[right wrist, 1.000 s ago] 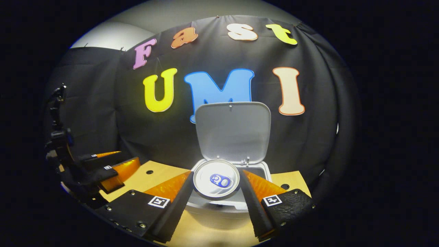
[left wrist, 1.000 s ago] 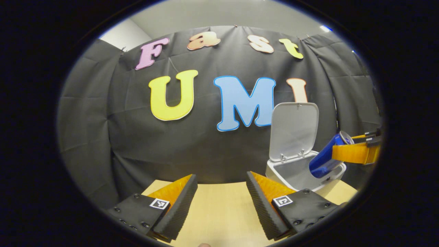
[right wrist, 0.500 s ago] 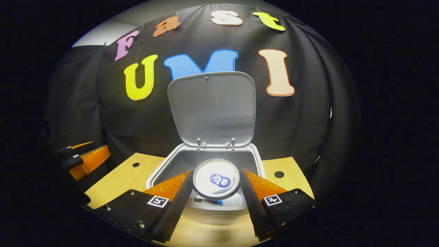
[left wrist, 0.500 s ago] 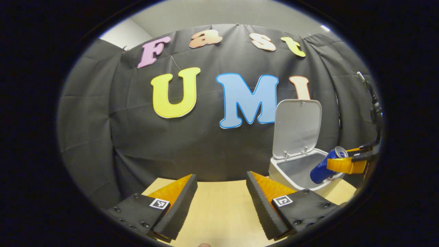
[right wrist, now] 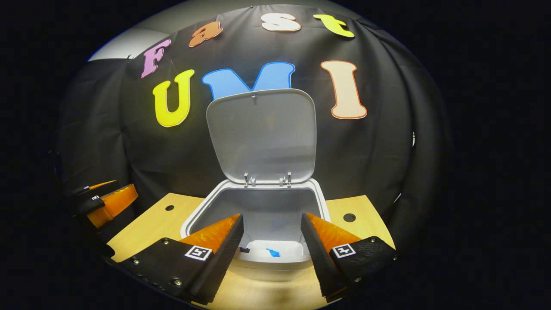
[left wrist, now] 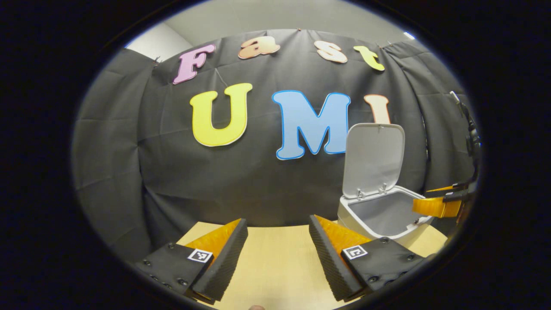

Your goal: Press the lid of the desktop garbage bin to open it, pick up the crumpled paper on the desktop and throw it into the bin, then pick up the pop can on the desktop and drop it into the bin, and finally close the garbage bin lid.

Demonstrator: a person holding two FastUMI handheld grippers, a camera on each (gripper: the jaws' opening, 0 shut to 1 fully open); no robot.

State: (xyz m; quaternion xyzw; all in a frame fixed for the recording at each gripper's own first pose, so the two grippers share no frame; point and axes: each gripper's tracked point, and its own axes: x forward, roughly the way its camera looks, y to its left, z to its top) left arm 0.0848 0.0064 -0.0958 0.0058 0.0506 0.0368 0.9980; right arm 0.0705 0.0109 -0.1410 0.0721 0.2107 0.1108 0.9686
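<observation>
right tool (right wrist: pixel 272 237) open w/ nothing in it, over the bin (right wrist: pixel 258 206) mouth; pop can not seen on tabletop (right wrist: pixel 159 224), likely inside. left tool (left wrist: pixel 277 254) open, idle. lid (right wrist: pixel 260 135) upright: push top edge fwd & down to shut. no legible labels.

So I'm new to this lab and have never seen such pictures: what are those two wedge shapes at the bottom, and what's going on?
Each picture comes from a camera riding on a hand-held two-finger tool, looking along its fingers. The wedges are those fingers. In the left gripper view, the left tool hangs open above the wooden desk, holding nothing. In the right gripper view, the right tool is open over the white bin, whose lid stands upright. The right tool holds nothing.
</observation>
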